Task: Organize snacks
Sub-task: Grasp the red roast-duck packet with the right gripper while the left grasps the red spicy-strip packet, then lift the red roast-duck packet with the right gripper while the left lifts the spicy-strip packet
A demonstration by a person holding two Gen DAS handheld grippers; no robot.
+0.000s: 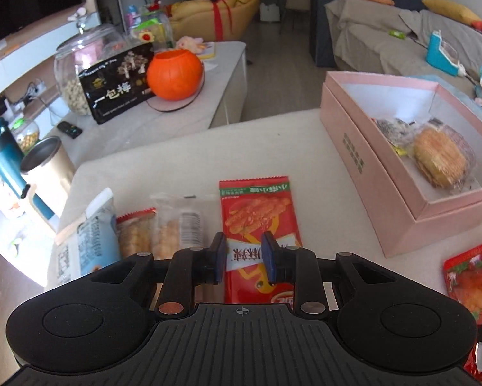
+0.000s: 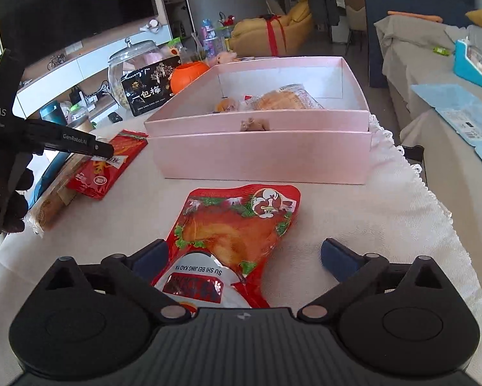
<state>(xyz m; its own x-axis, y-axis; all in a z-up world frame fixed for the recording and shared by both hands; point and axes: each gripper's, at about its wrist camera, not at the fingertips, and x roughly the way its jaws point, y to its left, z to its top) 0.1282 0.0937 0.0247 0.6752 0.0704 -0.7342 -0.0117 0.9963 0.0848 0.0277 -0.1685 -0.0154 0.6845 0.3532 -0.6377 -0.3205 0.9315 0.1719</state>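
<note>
A pink box (image 1: pixel 353 148) stands on the white table and holds a wrapped cracker pack (image 1: pixel 440 160) and another small pack; it also shows in the right wrist view (image 2: pixel 260 157). My left gripper (image 1: pixel 243 257) hovers partly open over a red spicy-strip packet (image 1: pixel 257 222), its fingers either side of the packet's middle, not clamped. My right gripper (image 2: pixel 244 257) is wide open around the lower end of a red roast-duck packet (image 2: pixel 237 228), which lies flat on the table. The duck packet shows at the right edge of the left wrist view (image 1: pixel 472 283).
Left of the red packet lie two biscuit packs (image 1: pixel 163 231) and a blue-white pouch (image 1: pixel 89 241). A side table beyond holds an orange pumpkin (image 1: pixel 175 74), a black plum box (image 1: pixel 118 90), a glass jar (image 1: pixel 80 64) and cups (image 1: pixel 48 167). A sofa stands at right.
</note>
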